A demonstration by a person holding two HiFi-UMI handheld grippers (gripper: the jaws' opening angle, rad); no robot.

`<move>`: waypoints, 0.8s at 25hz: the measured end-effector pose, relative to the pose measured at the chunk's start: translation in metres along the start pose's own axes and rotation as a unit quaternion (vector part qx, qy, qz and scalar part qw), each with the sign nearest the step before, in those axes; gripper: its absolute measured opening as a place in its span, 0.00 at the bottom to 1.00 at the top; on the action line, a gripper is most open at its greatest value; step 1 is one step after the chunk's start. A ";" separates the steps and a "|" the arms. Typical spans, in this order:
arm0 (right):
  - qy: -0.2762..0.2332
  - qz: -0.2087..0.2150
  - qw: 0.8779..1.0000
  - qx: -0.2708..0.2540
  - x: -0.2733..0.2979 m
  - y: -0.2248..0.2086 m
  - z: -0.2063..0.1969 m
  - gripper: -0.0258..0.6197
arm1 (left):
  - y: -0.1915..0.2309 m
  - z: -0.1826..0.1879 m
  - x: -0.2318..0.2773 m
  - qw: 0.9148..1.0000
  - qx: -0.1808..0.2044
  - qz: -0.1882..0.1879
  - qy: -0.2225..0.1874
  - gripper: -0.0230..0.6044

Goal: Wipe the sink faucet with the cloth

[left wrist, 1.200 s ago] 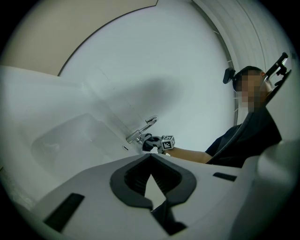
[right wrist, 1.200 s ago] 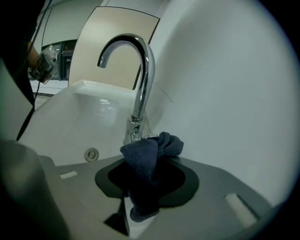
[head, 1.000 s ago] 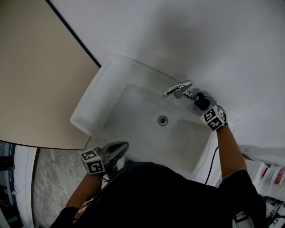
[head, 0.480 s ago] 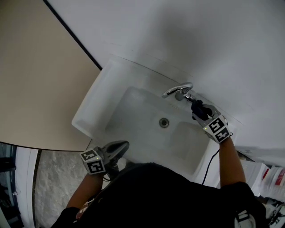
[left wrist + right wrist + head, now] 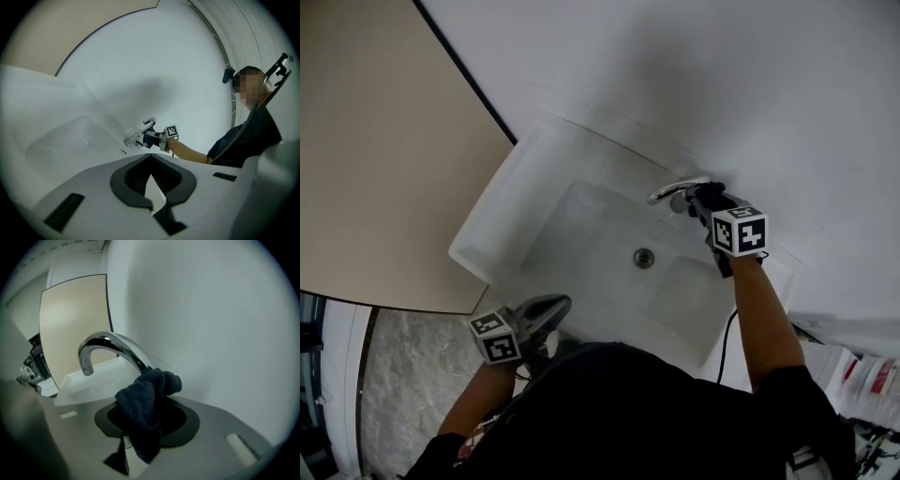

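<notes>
Head view, nearest first: the left gripper (image 5: 559,307) waits at the front rim of the sink (image 5: 502,202), well apart from the faucet (image 5: 675,191). Its fingers are pressed together with nothing between them.

Farther away, the right gripper (image 5: 701,195) has changed its place. A second ago it was low at the right of the faucet base; now it has come up and rolled, so its marker cube faces the camera and its tips are at the rear of the faucet. I judge that the wiping is passing from the base up to the neck.

Right gripper view shows the fingers clenched on the cloth (image 5: 144,401), partly wide because the dark bundle fills the gap. The cloth's top fold touches the faucet where the curved neck starts — the spout is not yet covered.
</notes>
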State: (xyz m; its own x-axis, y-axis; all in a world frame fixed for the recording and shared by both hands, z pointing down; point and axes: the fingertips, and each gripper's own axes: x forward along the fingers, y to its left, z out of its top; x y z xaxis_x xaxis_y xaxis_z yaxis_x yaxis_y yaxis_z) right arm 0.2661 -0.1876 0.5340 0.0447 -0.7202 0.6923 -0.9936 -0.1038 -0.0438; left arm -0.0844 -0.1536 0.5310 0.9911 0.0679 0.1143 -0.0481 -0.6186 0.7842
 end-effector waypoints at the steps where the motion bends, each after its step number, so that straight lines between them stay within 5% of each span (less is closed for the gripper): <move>1: 0.005 0.005 1.000 0.022 0.006 0.001 -0.003 0.25 | 0.002 0.000 -0.002 1.000 -0.002 0.005 -0.001 0.04; 5: 0.032 0.007 0.996 0.079 0.027 -0.001 -0.015 0.27 | 0.013 -0.008 -0.007 1.000 -0.012 0.007 -0.006 0.04; 10: 0.072 0.015 0.995 0.062 0.029 0.003 -0.021 0.26 | 0.012 -0.010 -0.007 1.000 -0.017 0.002 -0.011 0.04; 15: -0.012 0.053 0.990 0.133 -0.015 0.015 0.017 0.26 | 0.005 0.000 -0.011 1.000 -0.011 -0.001 -0.022 0.04; 20: -0.029 0.042 0.974 0.223 0.001 0.005 0.009 0.26 | 0.009 -0.003 -0.014 1.000 -0.020 0.001 -0.025 0.04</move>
State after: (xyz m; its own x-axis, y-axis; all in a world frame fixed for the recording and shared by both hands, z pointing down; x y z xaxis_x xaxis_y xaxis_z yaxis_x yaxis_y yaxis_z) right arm 0.2624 -0.1949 0.5277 -0.0158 -0.7756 0.6310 -0.8511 -0.3208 -0.4156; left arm -0.0992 -0.1576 0.5388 0.9958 0.0273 0.0870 -0.0545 -0.5873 0.8075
